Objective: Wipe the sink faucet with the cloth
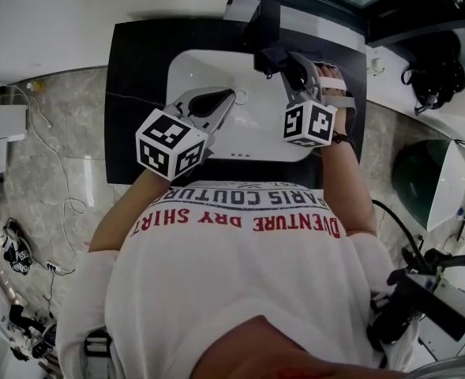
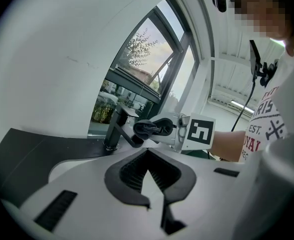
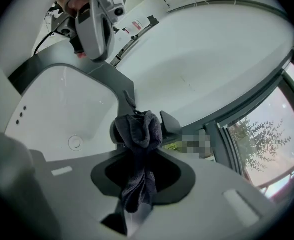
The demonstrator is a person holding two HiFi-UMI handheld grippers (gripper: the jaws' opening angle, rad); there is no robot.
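Right gripper [image 3: 138, 156] jaws are clenched on the bunched dark cloth [image 3: 137, 129], with the wad against the faucet [image 2: 114, 129] spout at the basin's 12 o'clock. Left gripper [image 2: 147, 159] jaws are closed on nothing. It hovers over the sink [image 1: 186, 69] at about 9 o'clock, clear of the faucet. Looks mid-wipe, on the spout. Next move: drag the wad along the spout, then round the body, with a tight clamp so the cloth doesn't slip.
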